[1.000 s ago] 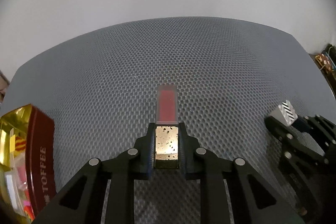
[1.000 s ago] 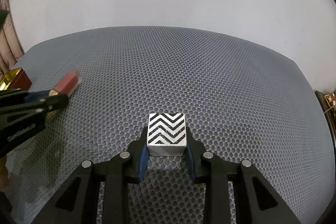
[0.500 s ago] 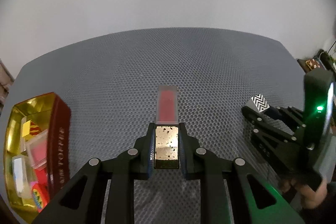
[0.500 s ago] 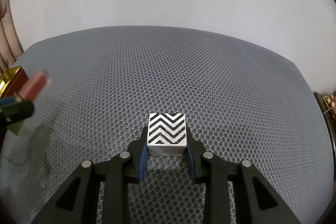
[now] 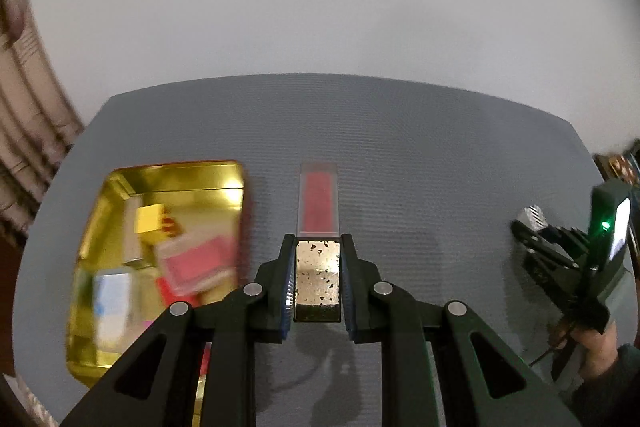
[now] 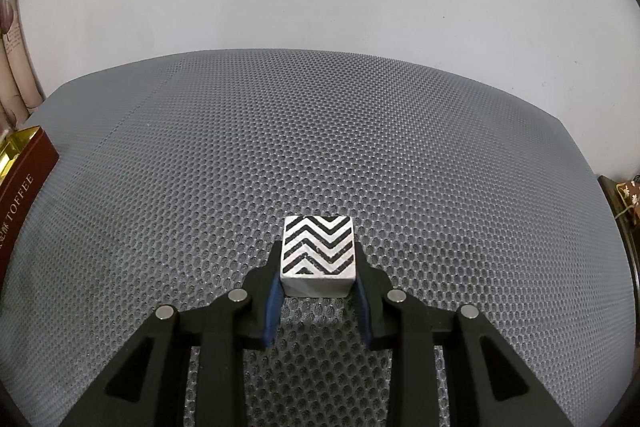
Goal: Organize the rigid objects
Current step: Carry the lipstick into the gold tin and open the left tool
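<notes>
Left wrist view shows the left claw (image 5: 318, 277) clamped on a long block (image 5: 318, 223) with a speckled gold base and a clear top holding a red core, raised over the grey mesh mat (image 5: 400, 155). Down to the claw's left sits an open tin (image 5: 120, 183), shiny gold inside, with blurred pink and yellow pieces in it. Far to its right the right claw (image 5: 524, 227) is seen side-on. From its own camera, that right claw (image 6: 318, 277) pinches a white cube (image 6: 318, 249) printed with black zigzags, resting on the honeycomb mat (image 6: 360, 131); the tin's maroon wall (image 6: 24, 183) stands well off to the left.
</notes>
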The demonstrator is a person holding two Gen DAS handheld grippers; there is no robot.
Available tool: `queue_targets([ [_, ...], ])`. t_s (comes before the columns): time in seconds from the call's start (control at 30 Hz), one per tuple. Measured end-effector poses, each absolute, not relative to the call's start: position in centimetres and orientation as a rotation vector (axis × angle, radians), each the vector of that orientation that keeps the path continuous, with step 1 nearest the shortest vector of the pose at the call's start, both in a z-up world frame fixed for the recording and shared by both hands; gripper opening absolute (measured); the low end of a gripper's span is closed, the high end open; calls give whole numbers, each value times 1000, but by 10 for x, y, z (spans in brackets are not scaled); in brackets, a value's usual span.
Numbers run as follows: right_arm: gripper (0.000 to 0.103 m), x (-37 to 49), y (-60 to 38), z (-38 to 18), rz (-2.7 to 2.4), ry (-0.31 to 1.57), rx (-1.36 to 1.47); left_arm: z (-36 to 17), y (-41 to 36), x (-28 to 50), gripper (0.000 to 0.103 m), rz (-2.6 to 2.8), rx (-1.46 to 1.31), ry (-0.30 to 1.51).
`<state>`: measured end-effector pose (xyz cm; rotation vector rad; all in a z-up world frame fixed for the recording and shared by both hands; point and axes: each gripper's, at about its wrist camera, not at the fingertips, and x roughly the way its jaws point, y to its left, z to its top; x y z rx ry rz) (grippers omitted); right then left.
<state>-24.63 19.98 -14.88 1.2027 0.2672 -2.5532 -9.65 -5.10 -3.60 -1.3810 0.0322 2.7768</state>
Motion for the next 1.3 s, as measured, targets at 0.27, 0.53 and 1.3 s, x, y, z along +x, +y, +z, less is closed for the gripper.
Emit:
queue_targets([
  [0.27, 31, -245, 199, -149, -2554, 270, 1202, -45, -112, -90, 17, 2885, -1479, -45],
  [0.53, 31, -251, 196, -153, -2556, 271, 1203, -57, -166, -89, 17, 2938, -1567, -207],
  [1.3, 31, -228, 201, -139, -2557, 271, 1202, -80, -181, -88, 17, 2876, -1666, -240],
])
